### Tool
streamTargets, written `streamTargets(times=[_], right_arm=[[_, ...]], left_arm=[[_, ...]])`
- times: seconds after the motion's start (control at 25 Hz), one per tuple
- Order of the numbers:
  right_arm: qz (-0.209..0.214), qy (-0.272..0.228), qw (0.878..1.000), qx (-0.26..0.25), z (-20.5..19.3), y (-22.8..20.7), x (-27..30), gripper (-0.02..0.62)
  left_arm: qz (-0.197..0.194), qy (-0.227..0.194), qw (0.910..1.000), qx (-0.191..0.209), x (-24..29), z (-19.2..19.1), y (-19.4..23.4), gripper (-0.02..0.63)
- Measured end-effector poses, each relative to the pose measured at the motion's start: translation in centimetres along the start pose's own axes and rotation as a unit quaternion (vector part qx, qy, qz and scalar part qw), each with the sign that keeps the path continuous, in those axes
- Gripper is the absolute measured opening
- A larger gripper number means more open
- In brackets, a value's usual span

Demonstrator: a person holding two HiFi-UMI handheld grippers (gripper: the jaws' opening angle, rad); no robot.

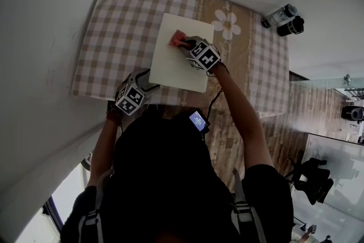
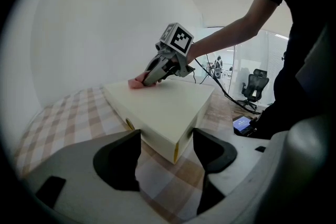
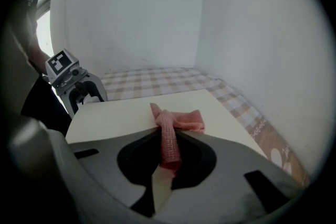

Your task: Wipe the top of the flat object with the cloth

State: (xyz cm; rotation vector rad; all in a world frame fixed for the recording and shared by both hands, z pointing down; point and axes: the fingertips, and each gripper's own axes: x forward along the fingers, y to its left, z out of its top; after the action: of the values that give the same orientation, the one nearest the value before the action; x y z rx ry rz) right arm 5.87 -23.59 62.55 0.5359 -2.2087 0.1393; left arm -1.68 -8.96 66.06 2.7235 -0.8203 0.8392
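A flat cream box lies on the checked tablecloth. A pink cloth rests on the box's top near its far edge. My right gripper is shut on the cloth, whose free end spreads on the cream surface ahead of the jaws. My left gripper sits at the box's near left corner, open, with that corner between its jaws and nothing held. The left gripper view also shows the right gripper pressing the cloth onto the box.
White walls close in on the left and behind the table. Two dark cylinders stand past the table's far right corner. A small lit screen hangs at the person's chest. An office chair stands on the wooden floor to the right.
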Motion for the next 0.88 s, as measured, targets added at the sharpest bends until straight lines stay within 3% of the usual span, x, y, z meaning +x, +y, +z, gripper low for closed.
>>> streamTargets(times=[0.88], right_arm=[[0.061, -0.015, 0.998, -0.013, -1.8, 10.1, -2.5, 0.023]], left_arm=[[0.005, -0.008, 0.9999, -0.005, 0.2, -0.1, 0.2, 0.331]])
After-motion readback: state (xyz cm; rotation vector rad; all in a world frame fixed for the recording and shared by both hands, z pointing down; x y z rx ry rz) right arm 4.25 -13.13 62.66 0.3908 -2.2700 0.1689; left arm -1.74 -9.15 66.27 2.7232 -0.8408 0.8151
